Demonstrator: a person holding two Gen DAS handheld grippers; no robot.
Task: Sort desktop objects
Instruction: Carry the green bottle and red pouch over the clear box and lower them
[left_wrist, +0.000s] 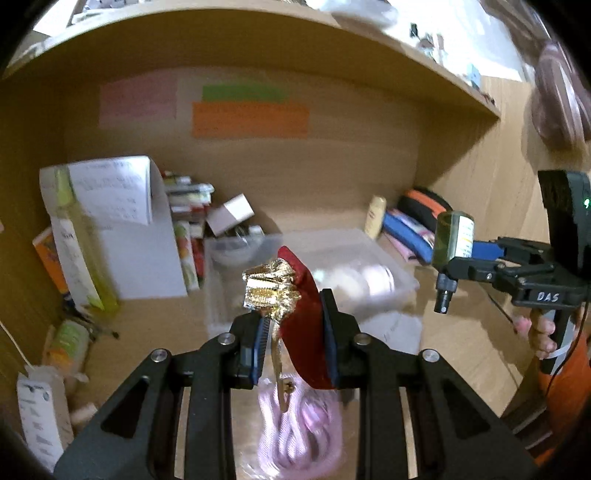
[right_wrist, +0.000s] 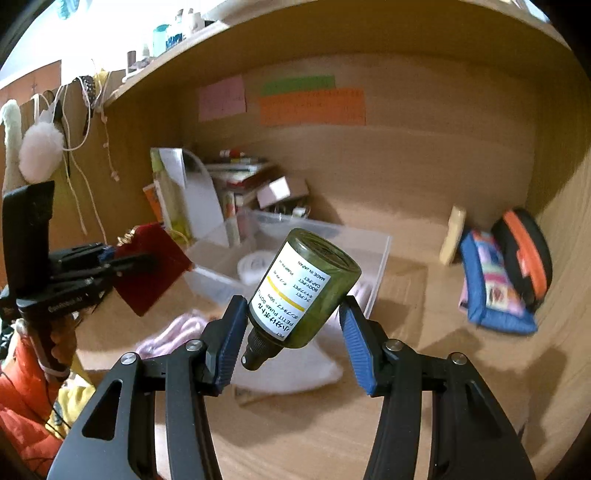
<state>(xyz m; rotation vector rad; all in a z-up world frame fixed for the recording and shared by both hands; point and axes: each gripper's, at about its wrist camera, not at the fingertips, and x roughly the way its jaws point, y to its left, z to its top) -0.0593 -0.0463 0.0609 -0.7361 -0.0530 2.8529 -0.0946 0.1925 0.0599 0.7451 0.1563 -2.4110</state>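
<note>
My left gripper (left_wrist: 293, 325) is shut on a red velvet pouch (left_wrist: 306, 325) with a gold ribbon bow (left_wrist: 271, 288), held above the desk in front of a clear plastic bin (left_wrist: 388, 258). The pouch also shows in the right wrist view (right_wrist: 151, 269). My right gripper (right_wrist: 293, 332) holds a small green pump bottle (right_wrist: 303, 291) with a white label, tilted, cap down; the left pad touches it, the right pad stands slightly off. The bottle also shows at the right of the left wrist view (left_wrist: 452, 240), held in the air.
A pink cord bundle (left_wrist: 299, 428) lies on the desk below the pouch. Books and boxes (left_wrist: 188, 229) are stacked at the back left, pouches (right_wrist: 495, 280) and a cream tube (right_wrist: 454, 236) at the back right. A shelf (left_wrist: 258, 33) runs overhead.
</note>
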